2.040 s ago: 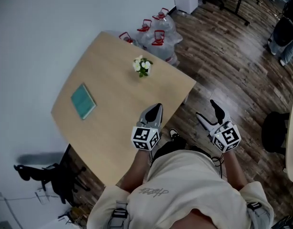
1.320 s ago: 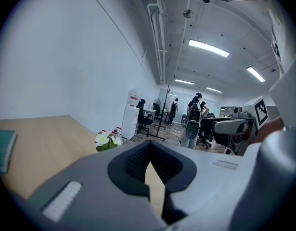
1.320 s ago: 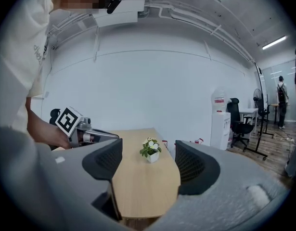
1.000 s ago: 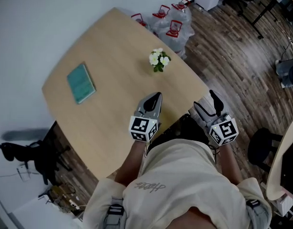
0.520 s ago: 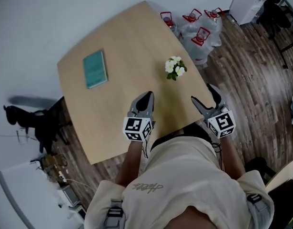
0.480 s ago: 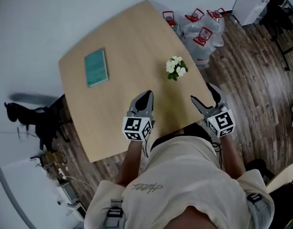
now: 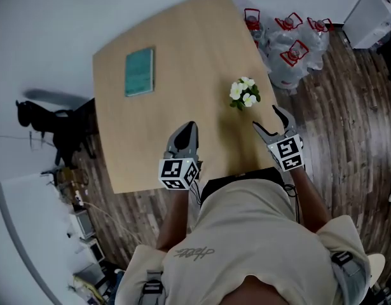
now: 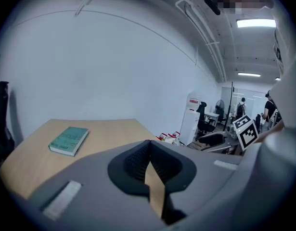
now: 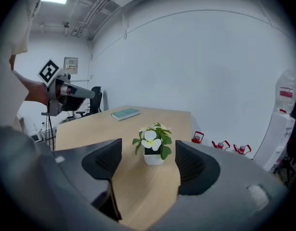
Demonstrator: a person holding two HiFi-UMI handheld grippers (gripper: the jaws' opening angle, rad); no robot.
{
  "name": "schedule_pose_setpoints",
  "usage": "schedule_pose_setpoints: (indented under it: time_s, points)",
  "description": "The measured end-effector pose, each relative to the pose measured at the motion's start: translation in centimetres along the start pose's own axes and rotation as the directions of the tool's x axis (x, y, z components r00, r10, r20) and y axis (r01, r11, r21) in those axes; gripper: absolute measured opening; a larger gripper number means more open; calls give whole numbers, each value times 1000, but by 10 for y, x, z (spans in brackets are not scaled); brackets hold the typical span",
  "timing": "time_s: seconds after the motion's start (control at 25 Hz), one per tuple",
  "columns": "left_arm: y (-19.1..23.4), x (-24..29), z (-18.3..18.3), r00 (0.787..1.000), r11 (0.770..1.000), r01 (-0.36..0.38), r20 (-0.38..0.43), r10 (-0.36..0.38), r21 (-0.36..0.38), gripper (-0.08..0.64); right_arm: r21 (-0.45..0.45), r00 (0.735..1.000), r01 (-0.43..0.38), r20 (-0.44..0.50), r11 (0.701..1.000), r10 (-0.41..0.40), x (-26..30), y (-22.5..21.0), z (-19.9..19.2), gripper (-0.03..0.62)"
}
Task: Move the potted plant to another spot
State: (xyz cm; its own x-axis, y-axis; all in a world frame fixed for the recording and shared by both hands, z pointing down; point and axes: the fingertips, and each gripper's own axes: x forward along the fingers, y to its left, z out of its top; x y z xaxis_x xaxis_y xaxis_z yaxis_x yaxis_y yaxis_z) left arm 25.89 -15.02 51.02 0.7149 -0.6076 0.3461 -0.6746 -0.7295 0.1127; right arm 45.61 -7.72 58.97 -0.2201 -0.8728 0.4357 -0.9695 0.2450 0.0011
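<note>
The potted plant point(image 7: 245, 93), white flowers in a small white pot, stands near the right edge of the wooden table point(image 7: 182, 62). My right gripper point(image 7: 266, 119) is open at the table's edge, just short of the plant and not touching it. In the right gripper view the plant point(image 9: 153, 150) stands upright, centred beyond the two spread pads of my right gripper point(image 9: 148, 165). My left gripper point(image 7: 185, 132) is shut and empty over the table's near edge. In its own view the left gripper point(image 8: 148, 163) has its jaws together with only bare table beyond.
A teal book point(image 7: 139, 72) lies at the table's far left, also seen as the book point(image 8: 68, 141) and the book point(image 9: 125, 113). Water jugs point(image 7: 290, 33) with red handles stand on the floor beyond the right edge. A dark chair point(image 7: 55, 126) stands left of the table.
My right gripper has come forward and down from beside my body to the table's edge near the plant. My left gripper has shifted a little over the table. The plant and book stay put.
</note>
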Motion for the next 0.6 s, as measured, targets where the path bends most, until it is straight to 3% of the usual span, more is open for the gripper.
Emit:
schedule_pose_setpoints:
  time_s: [0.28,0.6]
  points:
    - [-2,-8,-6,998,998,-62,-28,62,14,18,13,993,-43,-109,999,44,47,-8,-35,353]
    - [3,-17,-24,988,991,-130,-77,131,20,18,13,969,-30,-243,999,32,94,-23,-76,353]
